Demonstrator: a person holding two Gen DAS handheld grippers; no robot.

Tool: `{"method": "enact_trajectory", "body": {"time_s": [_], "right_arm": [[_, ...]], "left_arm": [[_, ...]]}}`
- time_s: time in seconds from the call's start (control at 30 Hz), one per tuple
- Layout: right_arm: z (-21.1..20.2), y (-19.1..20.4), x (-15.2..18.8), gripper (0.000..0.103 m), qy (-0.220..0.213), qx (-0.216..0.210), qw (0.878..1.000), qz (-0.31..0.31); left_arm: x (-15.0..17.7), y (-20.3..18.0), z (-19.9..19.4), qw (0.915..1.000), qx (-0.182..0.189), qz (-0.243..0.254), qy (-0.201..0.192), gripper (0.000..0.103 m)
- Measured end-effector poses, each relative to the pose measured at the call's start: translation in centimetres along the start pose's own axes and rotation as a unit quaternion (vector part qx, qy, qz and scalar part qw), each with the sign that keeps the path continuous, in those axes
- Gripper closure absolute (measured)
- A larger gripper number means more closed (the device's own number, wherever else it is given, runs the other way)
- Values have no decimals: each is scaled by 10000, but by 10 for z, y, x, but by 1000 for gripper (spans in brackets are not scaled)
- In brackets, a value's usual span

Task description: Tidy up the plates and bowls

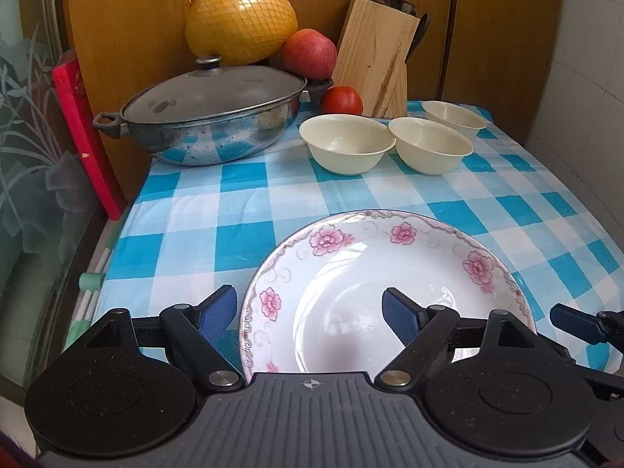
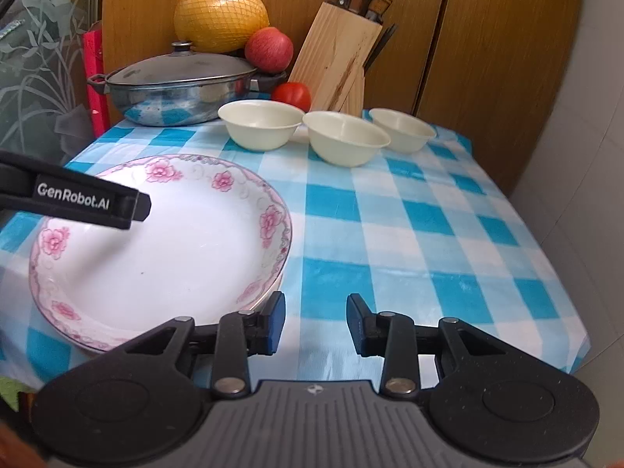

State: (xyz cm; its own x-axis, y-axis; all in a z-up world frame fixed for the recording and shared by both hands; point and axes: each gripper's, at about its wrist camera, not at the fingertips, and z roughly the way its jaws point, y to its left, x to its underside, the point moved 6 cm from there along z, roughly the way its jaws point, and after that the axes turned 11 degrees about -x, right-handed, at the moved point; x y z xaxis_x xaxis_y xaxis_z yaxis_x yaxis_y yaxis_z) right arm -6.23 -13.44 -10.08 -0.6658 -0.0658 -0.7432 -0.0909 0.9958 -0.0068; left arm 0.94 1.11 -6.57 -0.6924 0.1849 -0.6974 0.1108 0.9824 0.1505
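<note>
Home kitchen corner. Small worktop (image 1: 273, 202) under blue-and-white checked cloth. Far left: lidded steel pot (image 1: 206, 117), worn, glass lid. Behind it netted pomelo (image 1: 240, 25), apple (image 1: 309, 52), tomato (image 1: 342, 101). Far right of those: wooden knife block (image 1: 374, 58) with several handles sticking out. Three cream bowls (image 1: 347, 142) in row near block; floral plate (image 1: 390, 273) near edge. Wooden panelling behind; white wall tiles at right; frosted glass with leaf pattern at left.

wooden panels (image 1: 503, 39) behind the blue-checked table (image 1: 241, 210), daylit.
</note>
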Motion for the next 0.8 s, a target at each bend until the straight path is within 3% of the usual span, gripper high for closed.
{"method": "enact_trajectory", "body": {"time_s": [0.27,0.57,0.8], "right_arm": [[-5,-13,-11,70,-167,137,9997,102],[3,-35,-59,70,-509,32,9983,295],[22,-60,-87,70,-561,-2,9964,635]], "left_arm": [[-8,-1,4,10000,-83,-1,-13,16],[-41,-18,5,9989,-151,233,-385,17],[-66,-29,25,9987,-186,268,-389,17]]}}
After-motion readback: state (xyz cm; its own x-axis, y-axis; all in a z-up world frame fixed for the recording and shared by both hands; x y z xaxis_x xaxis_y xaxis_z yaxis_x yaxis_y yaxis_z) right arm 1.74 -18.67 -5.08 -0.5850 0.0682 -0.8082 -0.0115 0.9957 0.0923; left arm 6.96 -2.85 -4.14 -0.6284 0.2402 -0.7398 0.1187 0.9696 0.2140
